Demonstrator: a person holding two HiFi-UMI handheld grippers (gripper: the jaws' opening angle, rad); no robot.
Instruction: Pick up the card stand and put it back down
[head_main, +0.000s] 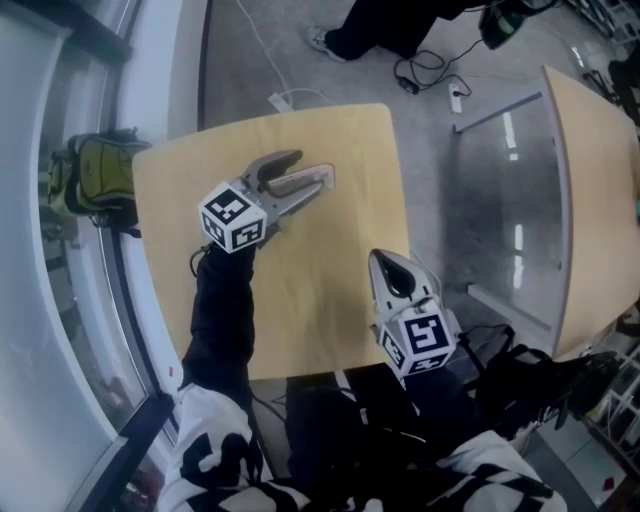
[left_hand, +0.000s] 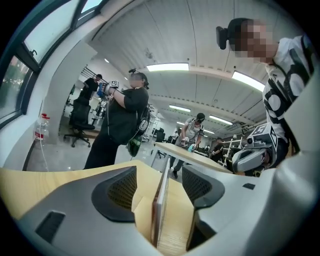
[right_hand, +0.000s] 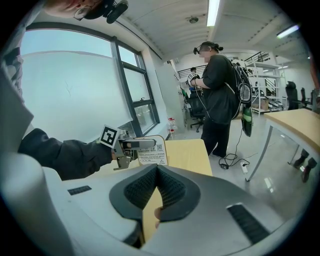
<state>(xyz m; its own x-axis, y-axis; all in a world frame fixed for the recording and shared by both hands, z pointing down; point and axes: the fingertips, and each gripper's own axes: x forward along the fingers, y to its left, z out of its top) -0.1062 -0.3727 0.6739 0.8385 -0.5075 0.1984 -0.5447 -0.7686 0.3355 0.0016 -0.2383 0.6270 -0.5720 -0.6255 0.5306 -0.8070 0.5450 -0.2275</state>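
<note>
The card stand stands on the wooden table near its far edge, a thin upright panel with a white printed card. My left gripper reaches around it with one jaw on each side. In the left gripper view the stand shows edge-on between the pads, with a gap on both sides, so the gripper is open. The right gripper view shows the card's printed face with the left gripper across its top. My right gripper hovers at the table's near right edge, shut and empty.
A second table stands to the right across a strip of grey floor. A power strip with cables lies beyond the table. A backpack sits by the window at left. A person stands past the table.
</note>
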